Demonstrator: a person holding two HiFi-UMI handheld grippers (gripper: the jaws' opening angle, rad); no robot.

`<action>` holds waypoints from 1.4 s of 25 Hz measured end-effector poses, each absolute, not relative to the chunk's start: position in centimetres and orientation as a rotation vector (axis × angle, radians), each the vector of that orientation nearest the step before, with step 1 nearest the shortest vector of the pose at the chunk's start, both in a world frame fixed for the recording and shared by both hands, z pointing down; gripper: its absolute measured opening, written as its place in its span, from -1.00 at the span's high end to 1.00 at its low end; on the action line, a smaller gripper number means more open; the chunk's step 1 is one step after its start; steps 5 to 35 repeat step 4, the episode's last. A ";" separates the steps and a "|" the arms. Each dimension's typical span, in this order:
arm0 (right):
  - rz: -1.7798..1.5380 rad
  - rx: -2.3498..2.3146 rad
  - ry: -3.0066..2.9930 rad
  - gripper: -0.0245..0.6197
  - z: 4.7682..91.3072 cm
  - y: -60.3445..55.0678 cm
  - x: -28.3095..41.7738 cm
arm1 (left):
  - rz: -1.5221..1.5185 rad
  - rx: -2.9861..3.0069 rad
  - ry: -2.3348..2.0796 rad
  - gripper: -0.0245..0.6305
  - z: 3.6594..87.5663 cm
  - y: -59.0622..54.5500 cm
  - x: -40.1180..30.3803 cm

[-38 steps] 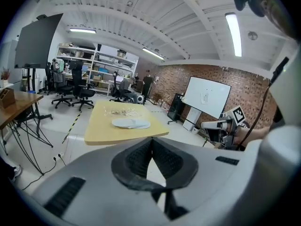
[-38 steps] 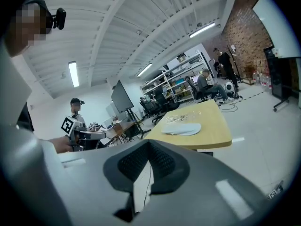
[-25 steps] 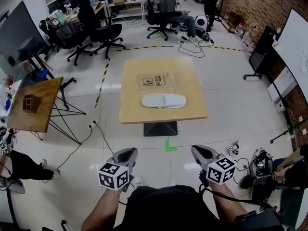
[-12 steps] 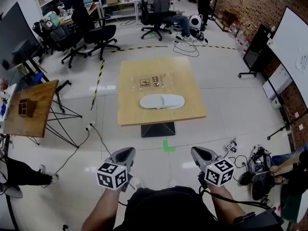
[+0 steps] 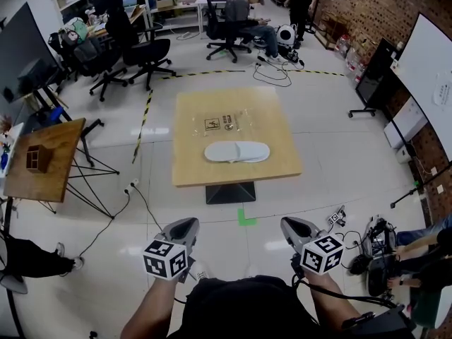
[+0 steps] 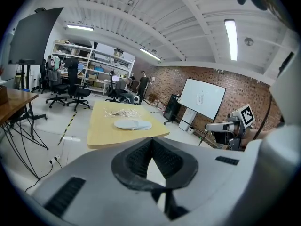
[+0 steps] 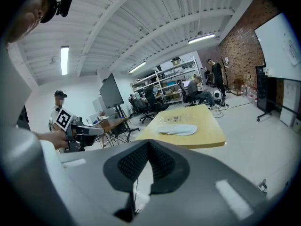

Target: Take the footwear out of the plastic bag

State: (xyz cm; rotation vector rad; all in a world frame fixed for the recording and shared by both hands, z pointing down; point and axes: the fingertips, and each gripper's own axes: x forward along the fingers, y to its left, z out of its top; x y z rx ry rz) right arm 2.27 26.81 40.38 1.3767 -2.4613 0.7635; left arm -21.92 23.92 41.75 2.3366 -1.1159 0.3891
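A pair of pale grey slippers (image 5: 237,152) lies side by side on the wooden table (image 5: 275,162), also seen as slippers (image 6: 133,124) and slippers (image 7: 178,130) in the gripper views. Just behind them lies a flat clear plastic bag (image 5: 224,121) with printed marks. My left gripper (image 5: 182,229) and right gripper (image 5: 297,230) hang over the floor well short of the table, both shut with nothing between the jaws. In each gripper view the jaws meet at the tips, left gripper (image 6: 151,139), right gripper (image 7: 148,142).
A small wooden side table (image 5: 44,157) with a little box stands at the left on a metal frame. Office chairs (image 5: 141,48) and a seated person (image 5: 247,9) are at the back. A whiteboard (image 5: 429,69) is at the right, cables and gear (image 5: 378,249) lie on the floor.
The view has shifted slightly, so the table sits a little lower left in the picture. Both grippers stay shut in about the same place.
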 end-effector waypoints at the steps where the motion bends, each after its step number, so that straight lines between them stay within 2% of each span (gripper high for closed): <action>1: 0.766 1.377 -2.461 0.92 40.4 26.9 2.3 | 0.388 2.334 -1.117 0.90 41.7 24.0 -21.9; 35: 0.774 1.376 -2.459 0.92 40.2 27.1 2.6 | 0.392 2.329 -1.117 0.90 41.7 24.3 -21.8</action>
